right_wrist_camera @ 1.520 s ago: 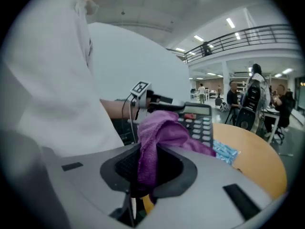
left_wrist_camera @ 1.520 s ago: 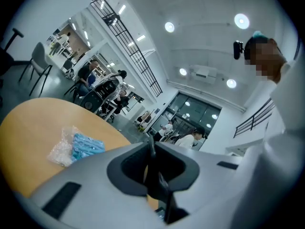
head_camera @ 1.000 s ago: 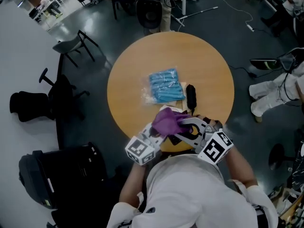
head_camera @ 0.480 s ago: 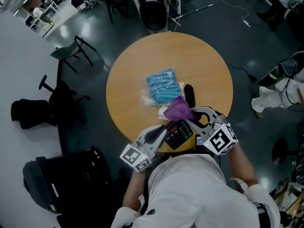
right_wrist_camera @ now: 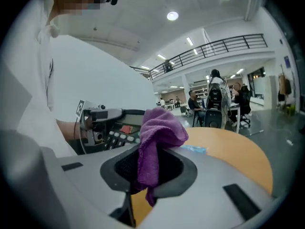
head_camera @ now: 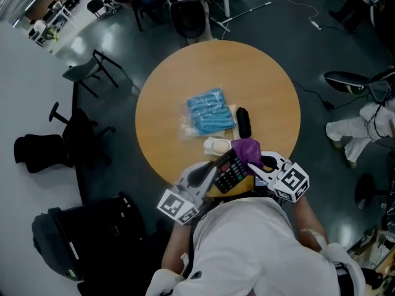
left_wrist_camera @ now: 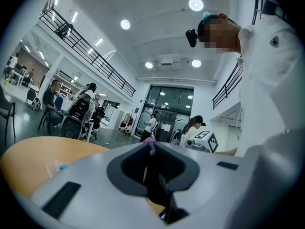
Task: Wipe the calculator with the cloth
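Observation:
In the head view, above the near edge of the round table (head_camera: 259, 79), my left gripper (head_camera: 216, 168) is shut on a black calculator (head_camera: 232, 172) and holds it level. In the left gripper view the calculator (left_wrist_camera: 153, 175) shows edge-on between the jaws. My right gripper (head_camera: 255, 161) is shut on a bunched purple cloth (head_camera: 247, 149), which sits at the calculator's right end. In the right gripper view the cloth (right_wrist_camera: 159, 136) hangs from the jaws, with the calculator (right_wrist_camera: 118, 133) and the left gripper (right_wrist_camera: 91, 122) just to its left.
On the table lie a blue packet in clear wrap (head_camera: 211, 114), a black oblong object (head_camera: 244, 122) and a small white object (head_camera: 216, 145). Chairs (head_camera: 92, 66) and a dark bag (head_camera: 74, 239) stand around the table. People sit at desks further off.
My right gripper has carried the cloth to the right, off the top of the calculator, and its wrist has rolled. The calculator's keys now show. The left gripper has barely moved.

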Tool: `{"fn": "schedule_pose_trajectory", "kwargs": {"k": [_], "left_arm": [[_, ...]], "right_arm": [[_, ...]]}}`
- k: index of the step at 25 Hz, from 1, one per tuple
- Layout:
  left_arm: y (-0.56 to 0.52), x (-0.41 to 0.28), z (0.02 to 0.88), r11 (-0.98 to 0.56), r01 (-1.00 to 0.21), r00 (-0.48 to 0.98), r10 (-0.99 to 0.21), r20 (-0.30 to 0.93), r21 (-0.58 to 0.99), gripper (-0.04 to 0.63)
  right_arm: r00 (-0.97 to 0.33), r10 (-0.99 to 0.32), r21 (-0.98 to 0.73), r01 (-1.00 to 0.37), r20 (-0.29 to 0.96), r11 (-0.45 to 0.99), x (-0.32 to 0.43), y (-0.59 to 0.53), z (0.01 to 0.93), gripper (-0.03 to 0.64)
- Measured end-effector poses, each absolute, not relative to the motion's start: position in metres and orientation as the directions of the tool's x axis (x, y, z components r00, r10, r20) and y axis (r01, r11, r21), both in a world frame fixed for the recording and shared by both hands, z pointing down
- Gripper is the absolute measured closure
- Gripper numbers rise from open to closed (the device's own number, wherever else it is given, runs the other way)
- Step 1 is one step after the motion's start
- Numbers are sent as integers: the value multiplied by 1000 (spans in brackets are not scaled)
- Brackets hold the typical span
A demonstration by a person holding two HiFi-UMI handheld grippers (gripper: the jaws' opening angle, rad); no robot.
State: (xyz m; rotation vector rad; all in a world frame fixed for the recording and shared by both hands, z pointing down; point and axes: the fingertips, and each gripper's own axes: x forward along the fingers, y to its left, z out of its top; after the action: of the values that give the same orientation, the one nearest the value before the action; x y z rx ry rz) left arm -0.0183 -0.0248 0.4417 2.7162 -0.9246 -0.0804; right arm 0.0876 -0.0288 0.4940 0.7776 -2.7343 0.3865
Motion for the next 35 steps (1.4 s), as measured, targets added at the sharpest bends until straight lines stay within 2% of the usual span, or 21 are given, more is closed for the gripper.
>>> {"fn": "schedule_pose_trajectory", "kwargs": {"k": [3, 11, 14, 16, 18, 20, 22, 25, 27, 31, 35], "left_arm": [[-26, -19, 445, -754, -598, 791, -611, 44, 272, 549], [-34, -27, 446, -752, -612, 784, -618, 64, 245, 549], [-26, -26, 431, -802, -588, 809, -585, 63, 106, 549], [-12, -18, 415, -846, -517, 839, -531, 119, -132, 549], [4, -10, 403, -841, -375, 859, -473, 194, -391, 549], [17, -6, 396, -812, -235, 876, -415, 246, -535, 549], [26, -5, 393, -796, -125, 890, -354, 288, -593, 549], [38, 0, 392, -783, 3, 897, -273, 349, -622, 549], [46, 7, 390, -776, 57, 901, -231, 367, -628, 549], [59, 22, 379, -766, 98, 919, -175, 352, -635, 549], [80, 35, 360, -726, 140, 937, -124, 328, -673, 549]], "right_arm": [[-829, -421, -227, -520, 368, 824, 90, -10, 516, 541], [-804, -254, -205, -417, 537, 886, 96, 34, 571, 541], [-796, -248, -188, -409, 553, 893, 109, 31, 571, 541], [-802, -272, -156, -408, 532, 899, 123, 17, 549, 541], [-830, -292, -113, -386, 475, 915, 135, -1, 505, 541], [-875, -299, -59, -345, 382, 937, 138, -15, 446, 541], [-907, -279, 24, -287, 314, 958, 130, -22, 392, 541], [-913, -207, 138, -168, 352, 976, 105, -16, 356, 541], [-927, -99, 157, -45, 360, 987, 77, -2, 351, 541], [-910, 172, 74, 215, 377, 974, 42, 33, 356, 541], [-890, 288, -10, 304, 353, 953, 38, 40, 352, 541]]}}
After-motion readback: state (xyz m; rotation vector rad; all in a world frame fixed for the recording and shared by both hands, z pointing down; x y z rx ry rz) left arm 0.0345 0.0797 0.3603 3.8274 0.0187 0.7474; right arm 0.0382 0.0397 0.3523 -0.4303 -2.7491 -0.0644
